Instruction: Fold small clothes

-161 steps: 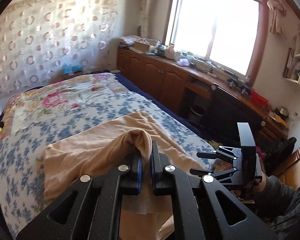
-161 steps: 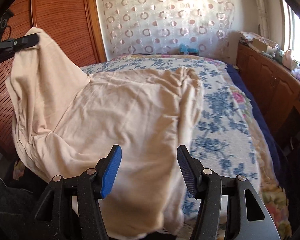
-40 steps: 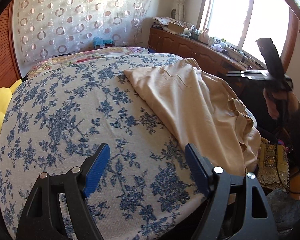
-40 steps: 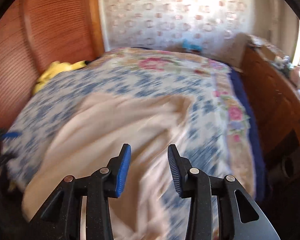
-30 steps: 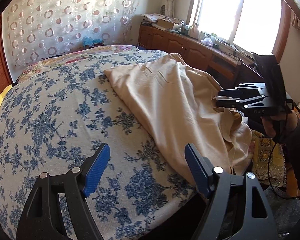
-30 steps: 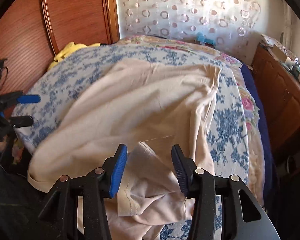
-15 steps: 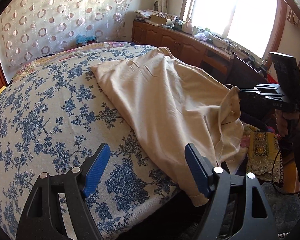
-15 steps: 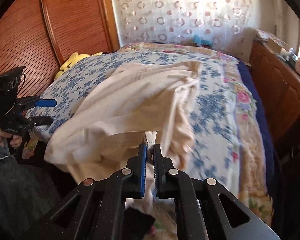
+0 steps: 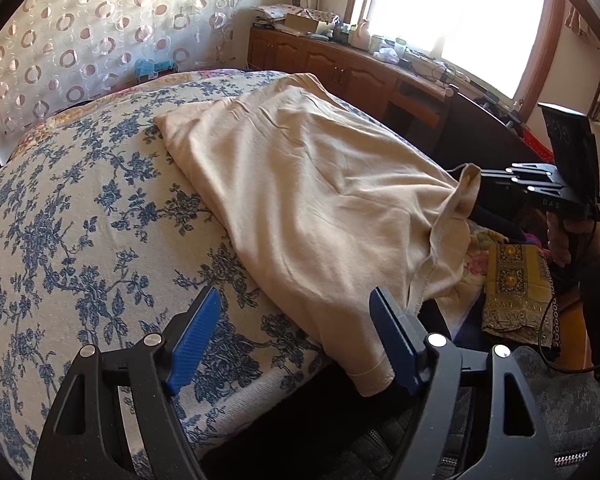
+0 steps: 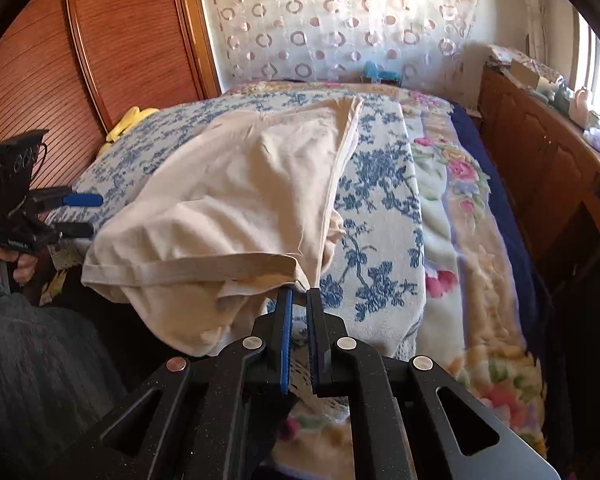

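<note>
Right gripper (image 10: pixel 298 294) has just closed on the beige garment's (image 9: pixel 320 200) hem corner.
Left gripper (image 9: pixel 296 338) fingers stand wide, empty over the bed (image 9: pixel 80 240); grip depth looks shallow, probably enough to spread the garment.

A plain beige cotton garment (image 9: pixel 308 200) is seen spread, creased, across a blue-flowered bedspread (image 9: pixel 68 216), its hemmed lower edge draped over the bed's side, one corner lifted.

Beside the floral-covered bed (image 9: pixel 72 216): wooden cabinets (image 9: pixel 340 74) under a bright window (image 9: pixel 460 12), circle-patterned curtain (image 10: pixel 340 20) behind.
</note>
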The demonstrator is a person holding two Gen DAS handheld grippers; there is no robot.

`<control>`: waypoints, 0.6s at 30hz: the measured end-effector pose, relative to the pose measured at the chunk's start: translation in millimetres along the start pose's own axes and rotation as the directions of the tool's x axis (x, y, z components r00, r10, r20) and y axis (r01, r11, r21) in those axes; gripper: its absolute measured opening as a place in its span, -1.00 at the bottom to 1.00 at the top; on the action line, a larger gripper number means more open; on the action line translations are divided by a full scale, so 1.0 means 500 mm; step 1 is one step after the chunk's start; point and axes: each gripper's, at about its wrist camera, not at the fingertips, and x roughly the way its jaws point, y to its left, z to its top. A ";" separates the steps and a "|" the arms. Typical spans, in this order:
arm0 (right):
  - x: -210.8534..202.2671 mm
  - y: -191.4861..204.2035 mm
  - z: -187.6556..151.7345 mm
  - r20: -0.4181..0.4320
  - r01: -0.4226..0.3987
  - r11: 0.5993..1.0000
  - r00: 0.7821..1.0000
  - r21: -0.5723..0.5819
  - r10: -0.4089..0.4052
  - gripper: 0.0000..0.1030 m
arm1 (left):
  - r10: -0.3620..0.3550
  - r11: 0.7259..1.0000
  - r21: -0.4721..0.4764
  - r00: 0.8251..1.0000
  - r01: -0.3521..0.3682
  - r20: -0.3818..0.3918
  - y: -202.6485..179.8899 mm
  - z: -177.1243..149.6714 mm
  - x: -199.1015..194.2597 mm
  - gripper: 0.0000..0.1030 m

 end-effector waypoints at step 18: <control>0.002 0.042 -0.006 0.125 0.018 1.000 0.992 -0.016 -0.015 -0.13 | -0.091 0.996 0.002 0.994 0.091 -0.062 -0.035 -0.032 0.027 -0.60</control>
